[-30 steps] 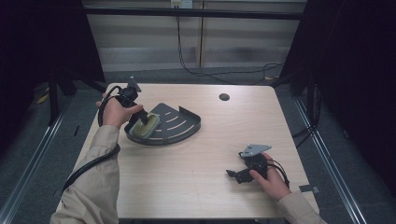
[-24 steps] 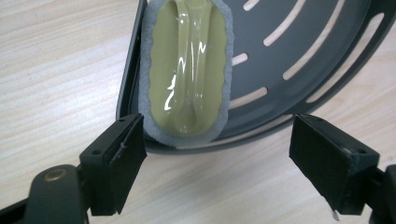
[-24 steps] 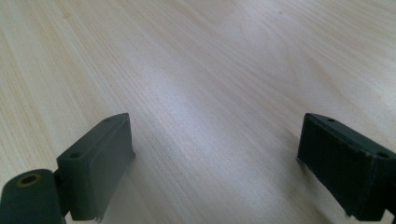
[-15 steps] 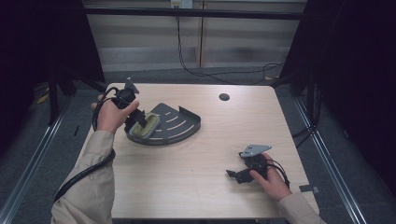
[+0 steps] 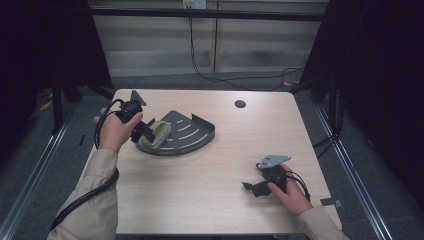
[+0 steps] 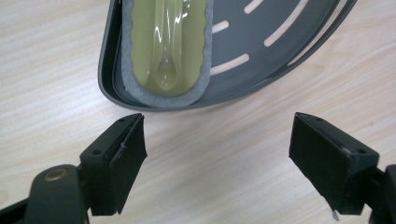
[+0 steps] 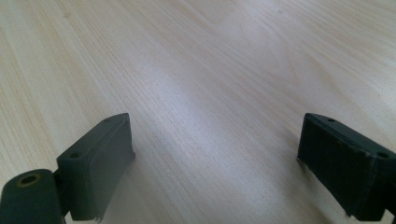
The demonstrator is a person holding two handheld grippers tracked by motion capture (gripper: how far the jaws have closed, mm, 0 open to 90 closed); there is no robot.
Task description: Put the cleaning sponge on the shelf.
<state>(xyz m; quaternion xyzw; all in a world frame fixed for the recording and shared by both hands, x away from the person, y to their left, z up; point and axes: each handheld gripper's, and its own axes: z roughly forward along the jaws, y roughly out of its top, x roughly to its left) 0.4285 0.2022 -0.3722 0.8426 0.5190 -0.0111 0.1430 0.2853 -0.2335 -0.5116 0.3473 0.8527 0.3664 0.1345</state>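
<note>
- While the left gripper [image 5: 145, 134] is held at the left edge of the dark grey tray [image 5: 200, 137], its jaws are spread wide and nothing is held between them.
- Seen in the left gripper view, the left gripper [image 6: 217, 154] is pointed at the tray [image 6: 280, 51], with bare desk [image 6: 224, 154] between the jaws and the tray's rim just beyond the tips.
- The tray is fan-shaped, with a curved rim, a raised wall on its straight sides and light slots cut through its floor.
- A yellow-green sponge [image 5: 156, 133] with a grey border is lying inside the tray, at its left end, against the rim.
- In the left gripper view the sponge [image 6: 166, 42] is seen with a glossy, wet-looking top; its grey edge is touching the tray rim.
- The left hand [image 5: 115, 131] is wrapped around the left gripper's body, and a black cable is looped from it down along the sleeve.
- The right gripper [image 5: 252, 187] is held low over the desk [image 5: 215, 200], well apart from the tray, toward the near right corner.
- The right gripper [image 7: 215, 163] jaws are spread wide, with only bare wood grain seen between them.
- The right hand [image 5: 290, 190] is closed around that gripper's body, and a grey three-cornered plate is carried on top.
- A small dark round hole [image 5: 240, 104] is set in the desk beyond the tray, to its right.
</note>
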